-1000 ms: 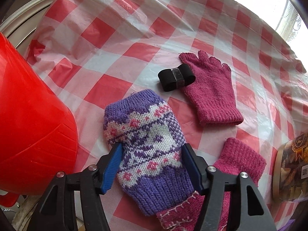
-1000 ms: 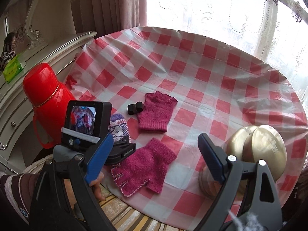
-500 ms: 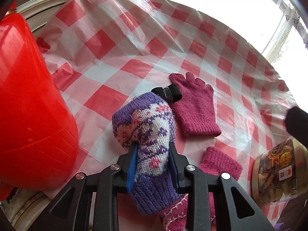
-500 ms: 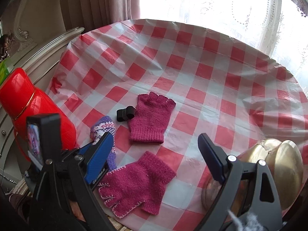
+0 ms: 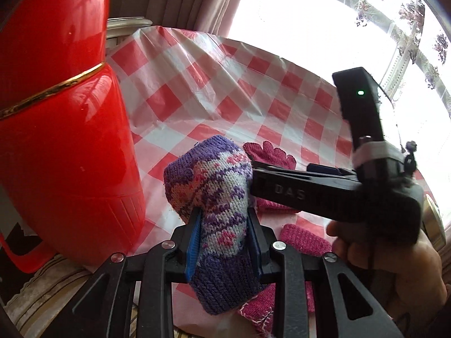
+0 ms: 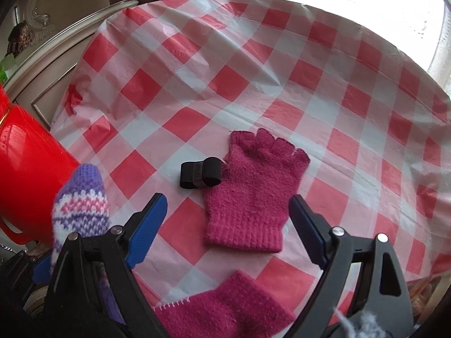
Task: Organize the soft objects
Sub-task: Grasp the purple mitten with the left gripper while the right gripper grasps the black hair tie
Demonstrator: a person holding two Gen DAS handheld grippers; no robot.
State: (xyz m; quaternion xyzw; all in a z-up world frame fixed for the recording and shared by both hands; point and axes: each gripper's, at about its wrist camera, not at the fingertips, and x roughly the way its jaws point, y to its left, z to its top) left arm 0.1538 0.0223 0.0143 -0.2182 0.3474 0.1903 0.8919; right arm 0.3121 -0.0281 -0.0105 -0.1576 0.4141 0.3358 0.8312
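My left gripper (image 5: 224, 233) is shut on a purple, white and pink knitted mitten (image 5: 214, 197) and holds it up off the table; the mitten also shows at the left of the right wrist view (image 6: 81, 205). My right gripper (image 6: 228, 228) is open and empty, low over a flat pink fingerless glove (image 6: 256, 188). A second pink glove (image 6: 225, 307) lies at the near table edge under that gripper. A small black folded band (image 6: 200, 172) lies just left of the flat glove. In the left wrist view the right gripper's body crosses in front of the pink gloves (image 5: 270, 155).
A tall red thermos (image 5: 56, 129) stands close on the left, beside the lifted mitten, also in the right wrist view (image 6: 25, 174). The round table has a red-and-white checked cloth (image 6: 253, 70). A gold-lidded jar (image 5: 432, 219) is at the right edge.
My left gripper closed on the mitten and lifted it off the table. My right gripper moved forward and down over the flat pink glove.
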